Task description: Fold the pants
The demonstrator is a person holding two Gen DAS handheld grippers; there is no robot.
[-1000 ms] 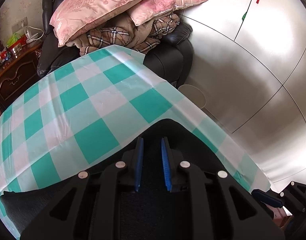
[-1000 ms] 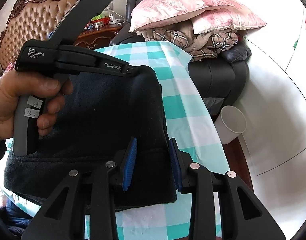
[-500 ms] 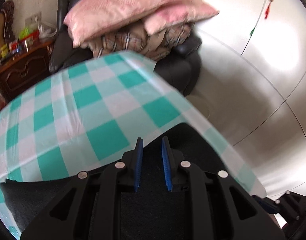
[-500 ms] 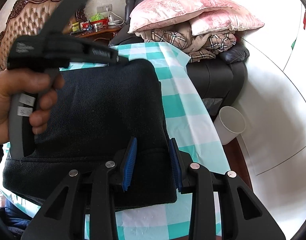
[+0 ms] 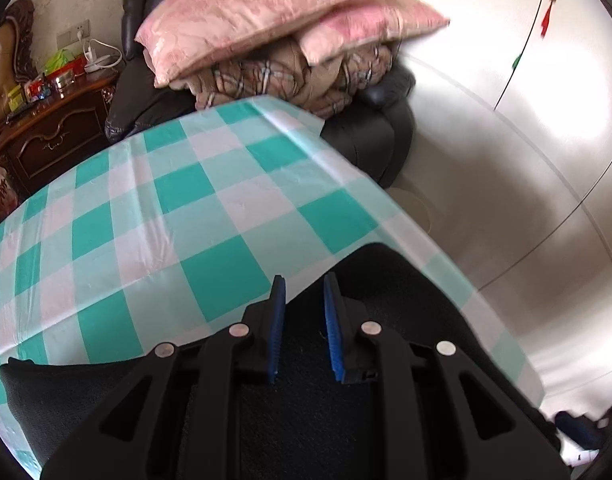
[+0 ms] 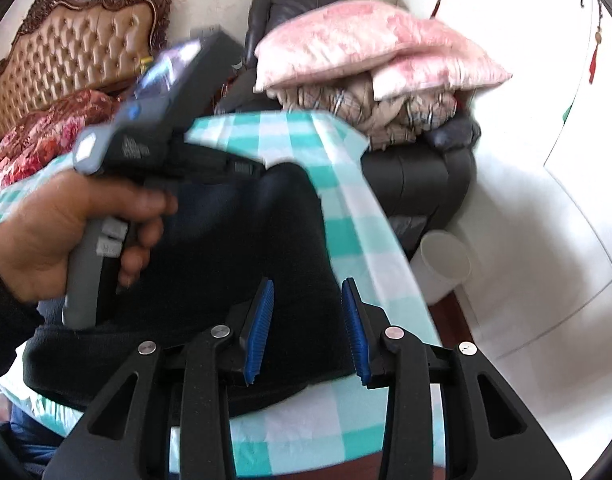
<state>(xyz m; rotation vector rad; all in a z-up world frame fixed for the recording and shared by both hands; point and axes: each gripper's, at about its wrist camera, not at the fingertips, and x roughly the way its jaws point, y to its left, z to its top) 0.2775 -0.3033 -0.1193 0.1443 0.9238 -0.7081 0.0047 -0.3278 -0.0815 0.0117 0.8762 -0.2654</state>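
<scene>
The left gripper (image 5: 304, 324) hung with its blue pads apart over the near black pants (image 5: 386, 280), which lay on a green-checked tablecloth (image 5: 154, 216). Far beyond, pink pillows (image 5: 274, 12) topped plaid bedding (image 5: 290, 80) on a dark armchair (image 5: 370, 140).

The pants (image 6: 234, 280) are black, of a thick fleecy cloth, and lie folded into a compact, roughly rectangular bundle near the right-hand edge of the checked surface. In the right wrist view the bundle lies flat, its far end rounded, its near end a thicker band that curves along the near edge. In the left wrist view the same dark cloth (image 5: 402, 280) fills the lower part, its rounded edge close to the cloth's right border
</scene>
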